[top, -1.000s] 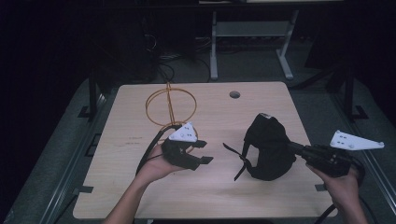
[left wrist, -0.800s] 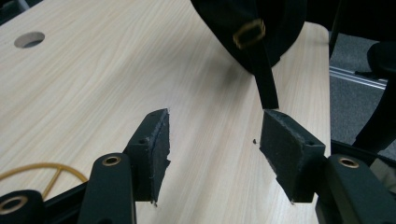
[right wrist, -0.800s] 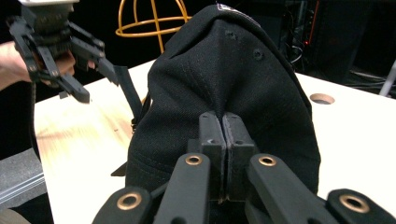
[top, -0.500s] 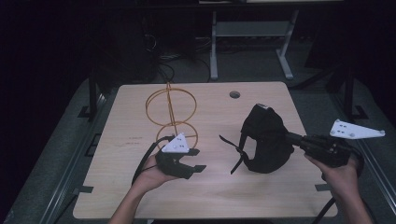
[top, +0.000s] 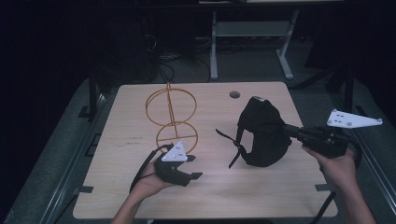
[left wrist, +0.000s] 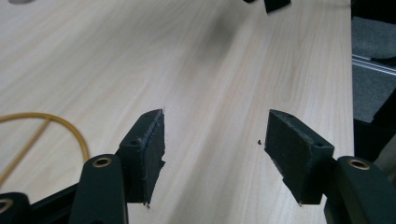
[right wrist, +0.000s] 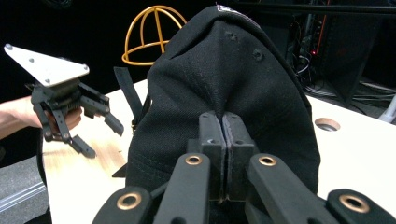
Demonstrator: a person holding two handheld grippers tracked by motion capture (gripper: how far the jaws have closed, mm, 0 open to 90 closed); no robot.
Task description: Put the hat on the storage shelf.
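Dark room all around, with one pale wooden table (top: 140, 130) lit up in the middle, and pretty much everything here is arranged around the gold wire hat stand (top: 171, 114) sitting toward the left of it. We've got the black cap (top: 261, 133) off to the right of that stand, well apart from it, resting on the tabletop with its strap dangling out toward the stand side. Our right gripper (right wrist: 223, 154) has its jaws squeezed together on the cap's fabric low on the crown, which looks like the handiest spot to carry it by while keeping the dome shape intact so it can drop over the wire frame. Our left gripper (top: 180, 168) sits just in front of the stand's lower ring, near its base, jaws spread wide and holding nothing, pads (left wrist: 150, 154) over bare wood. Our guess is that it's parked there on purpose, either to steady the light stand when the cap comes over, or to catch the loose strap. The stand being upright and free on top makes it an easy target.
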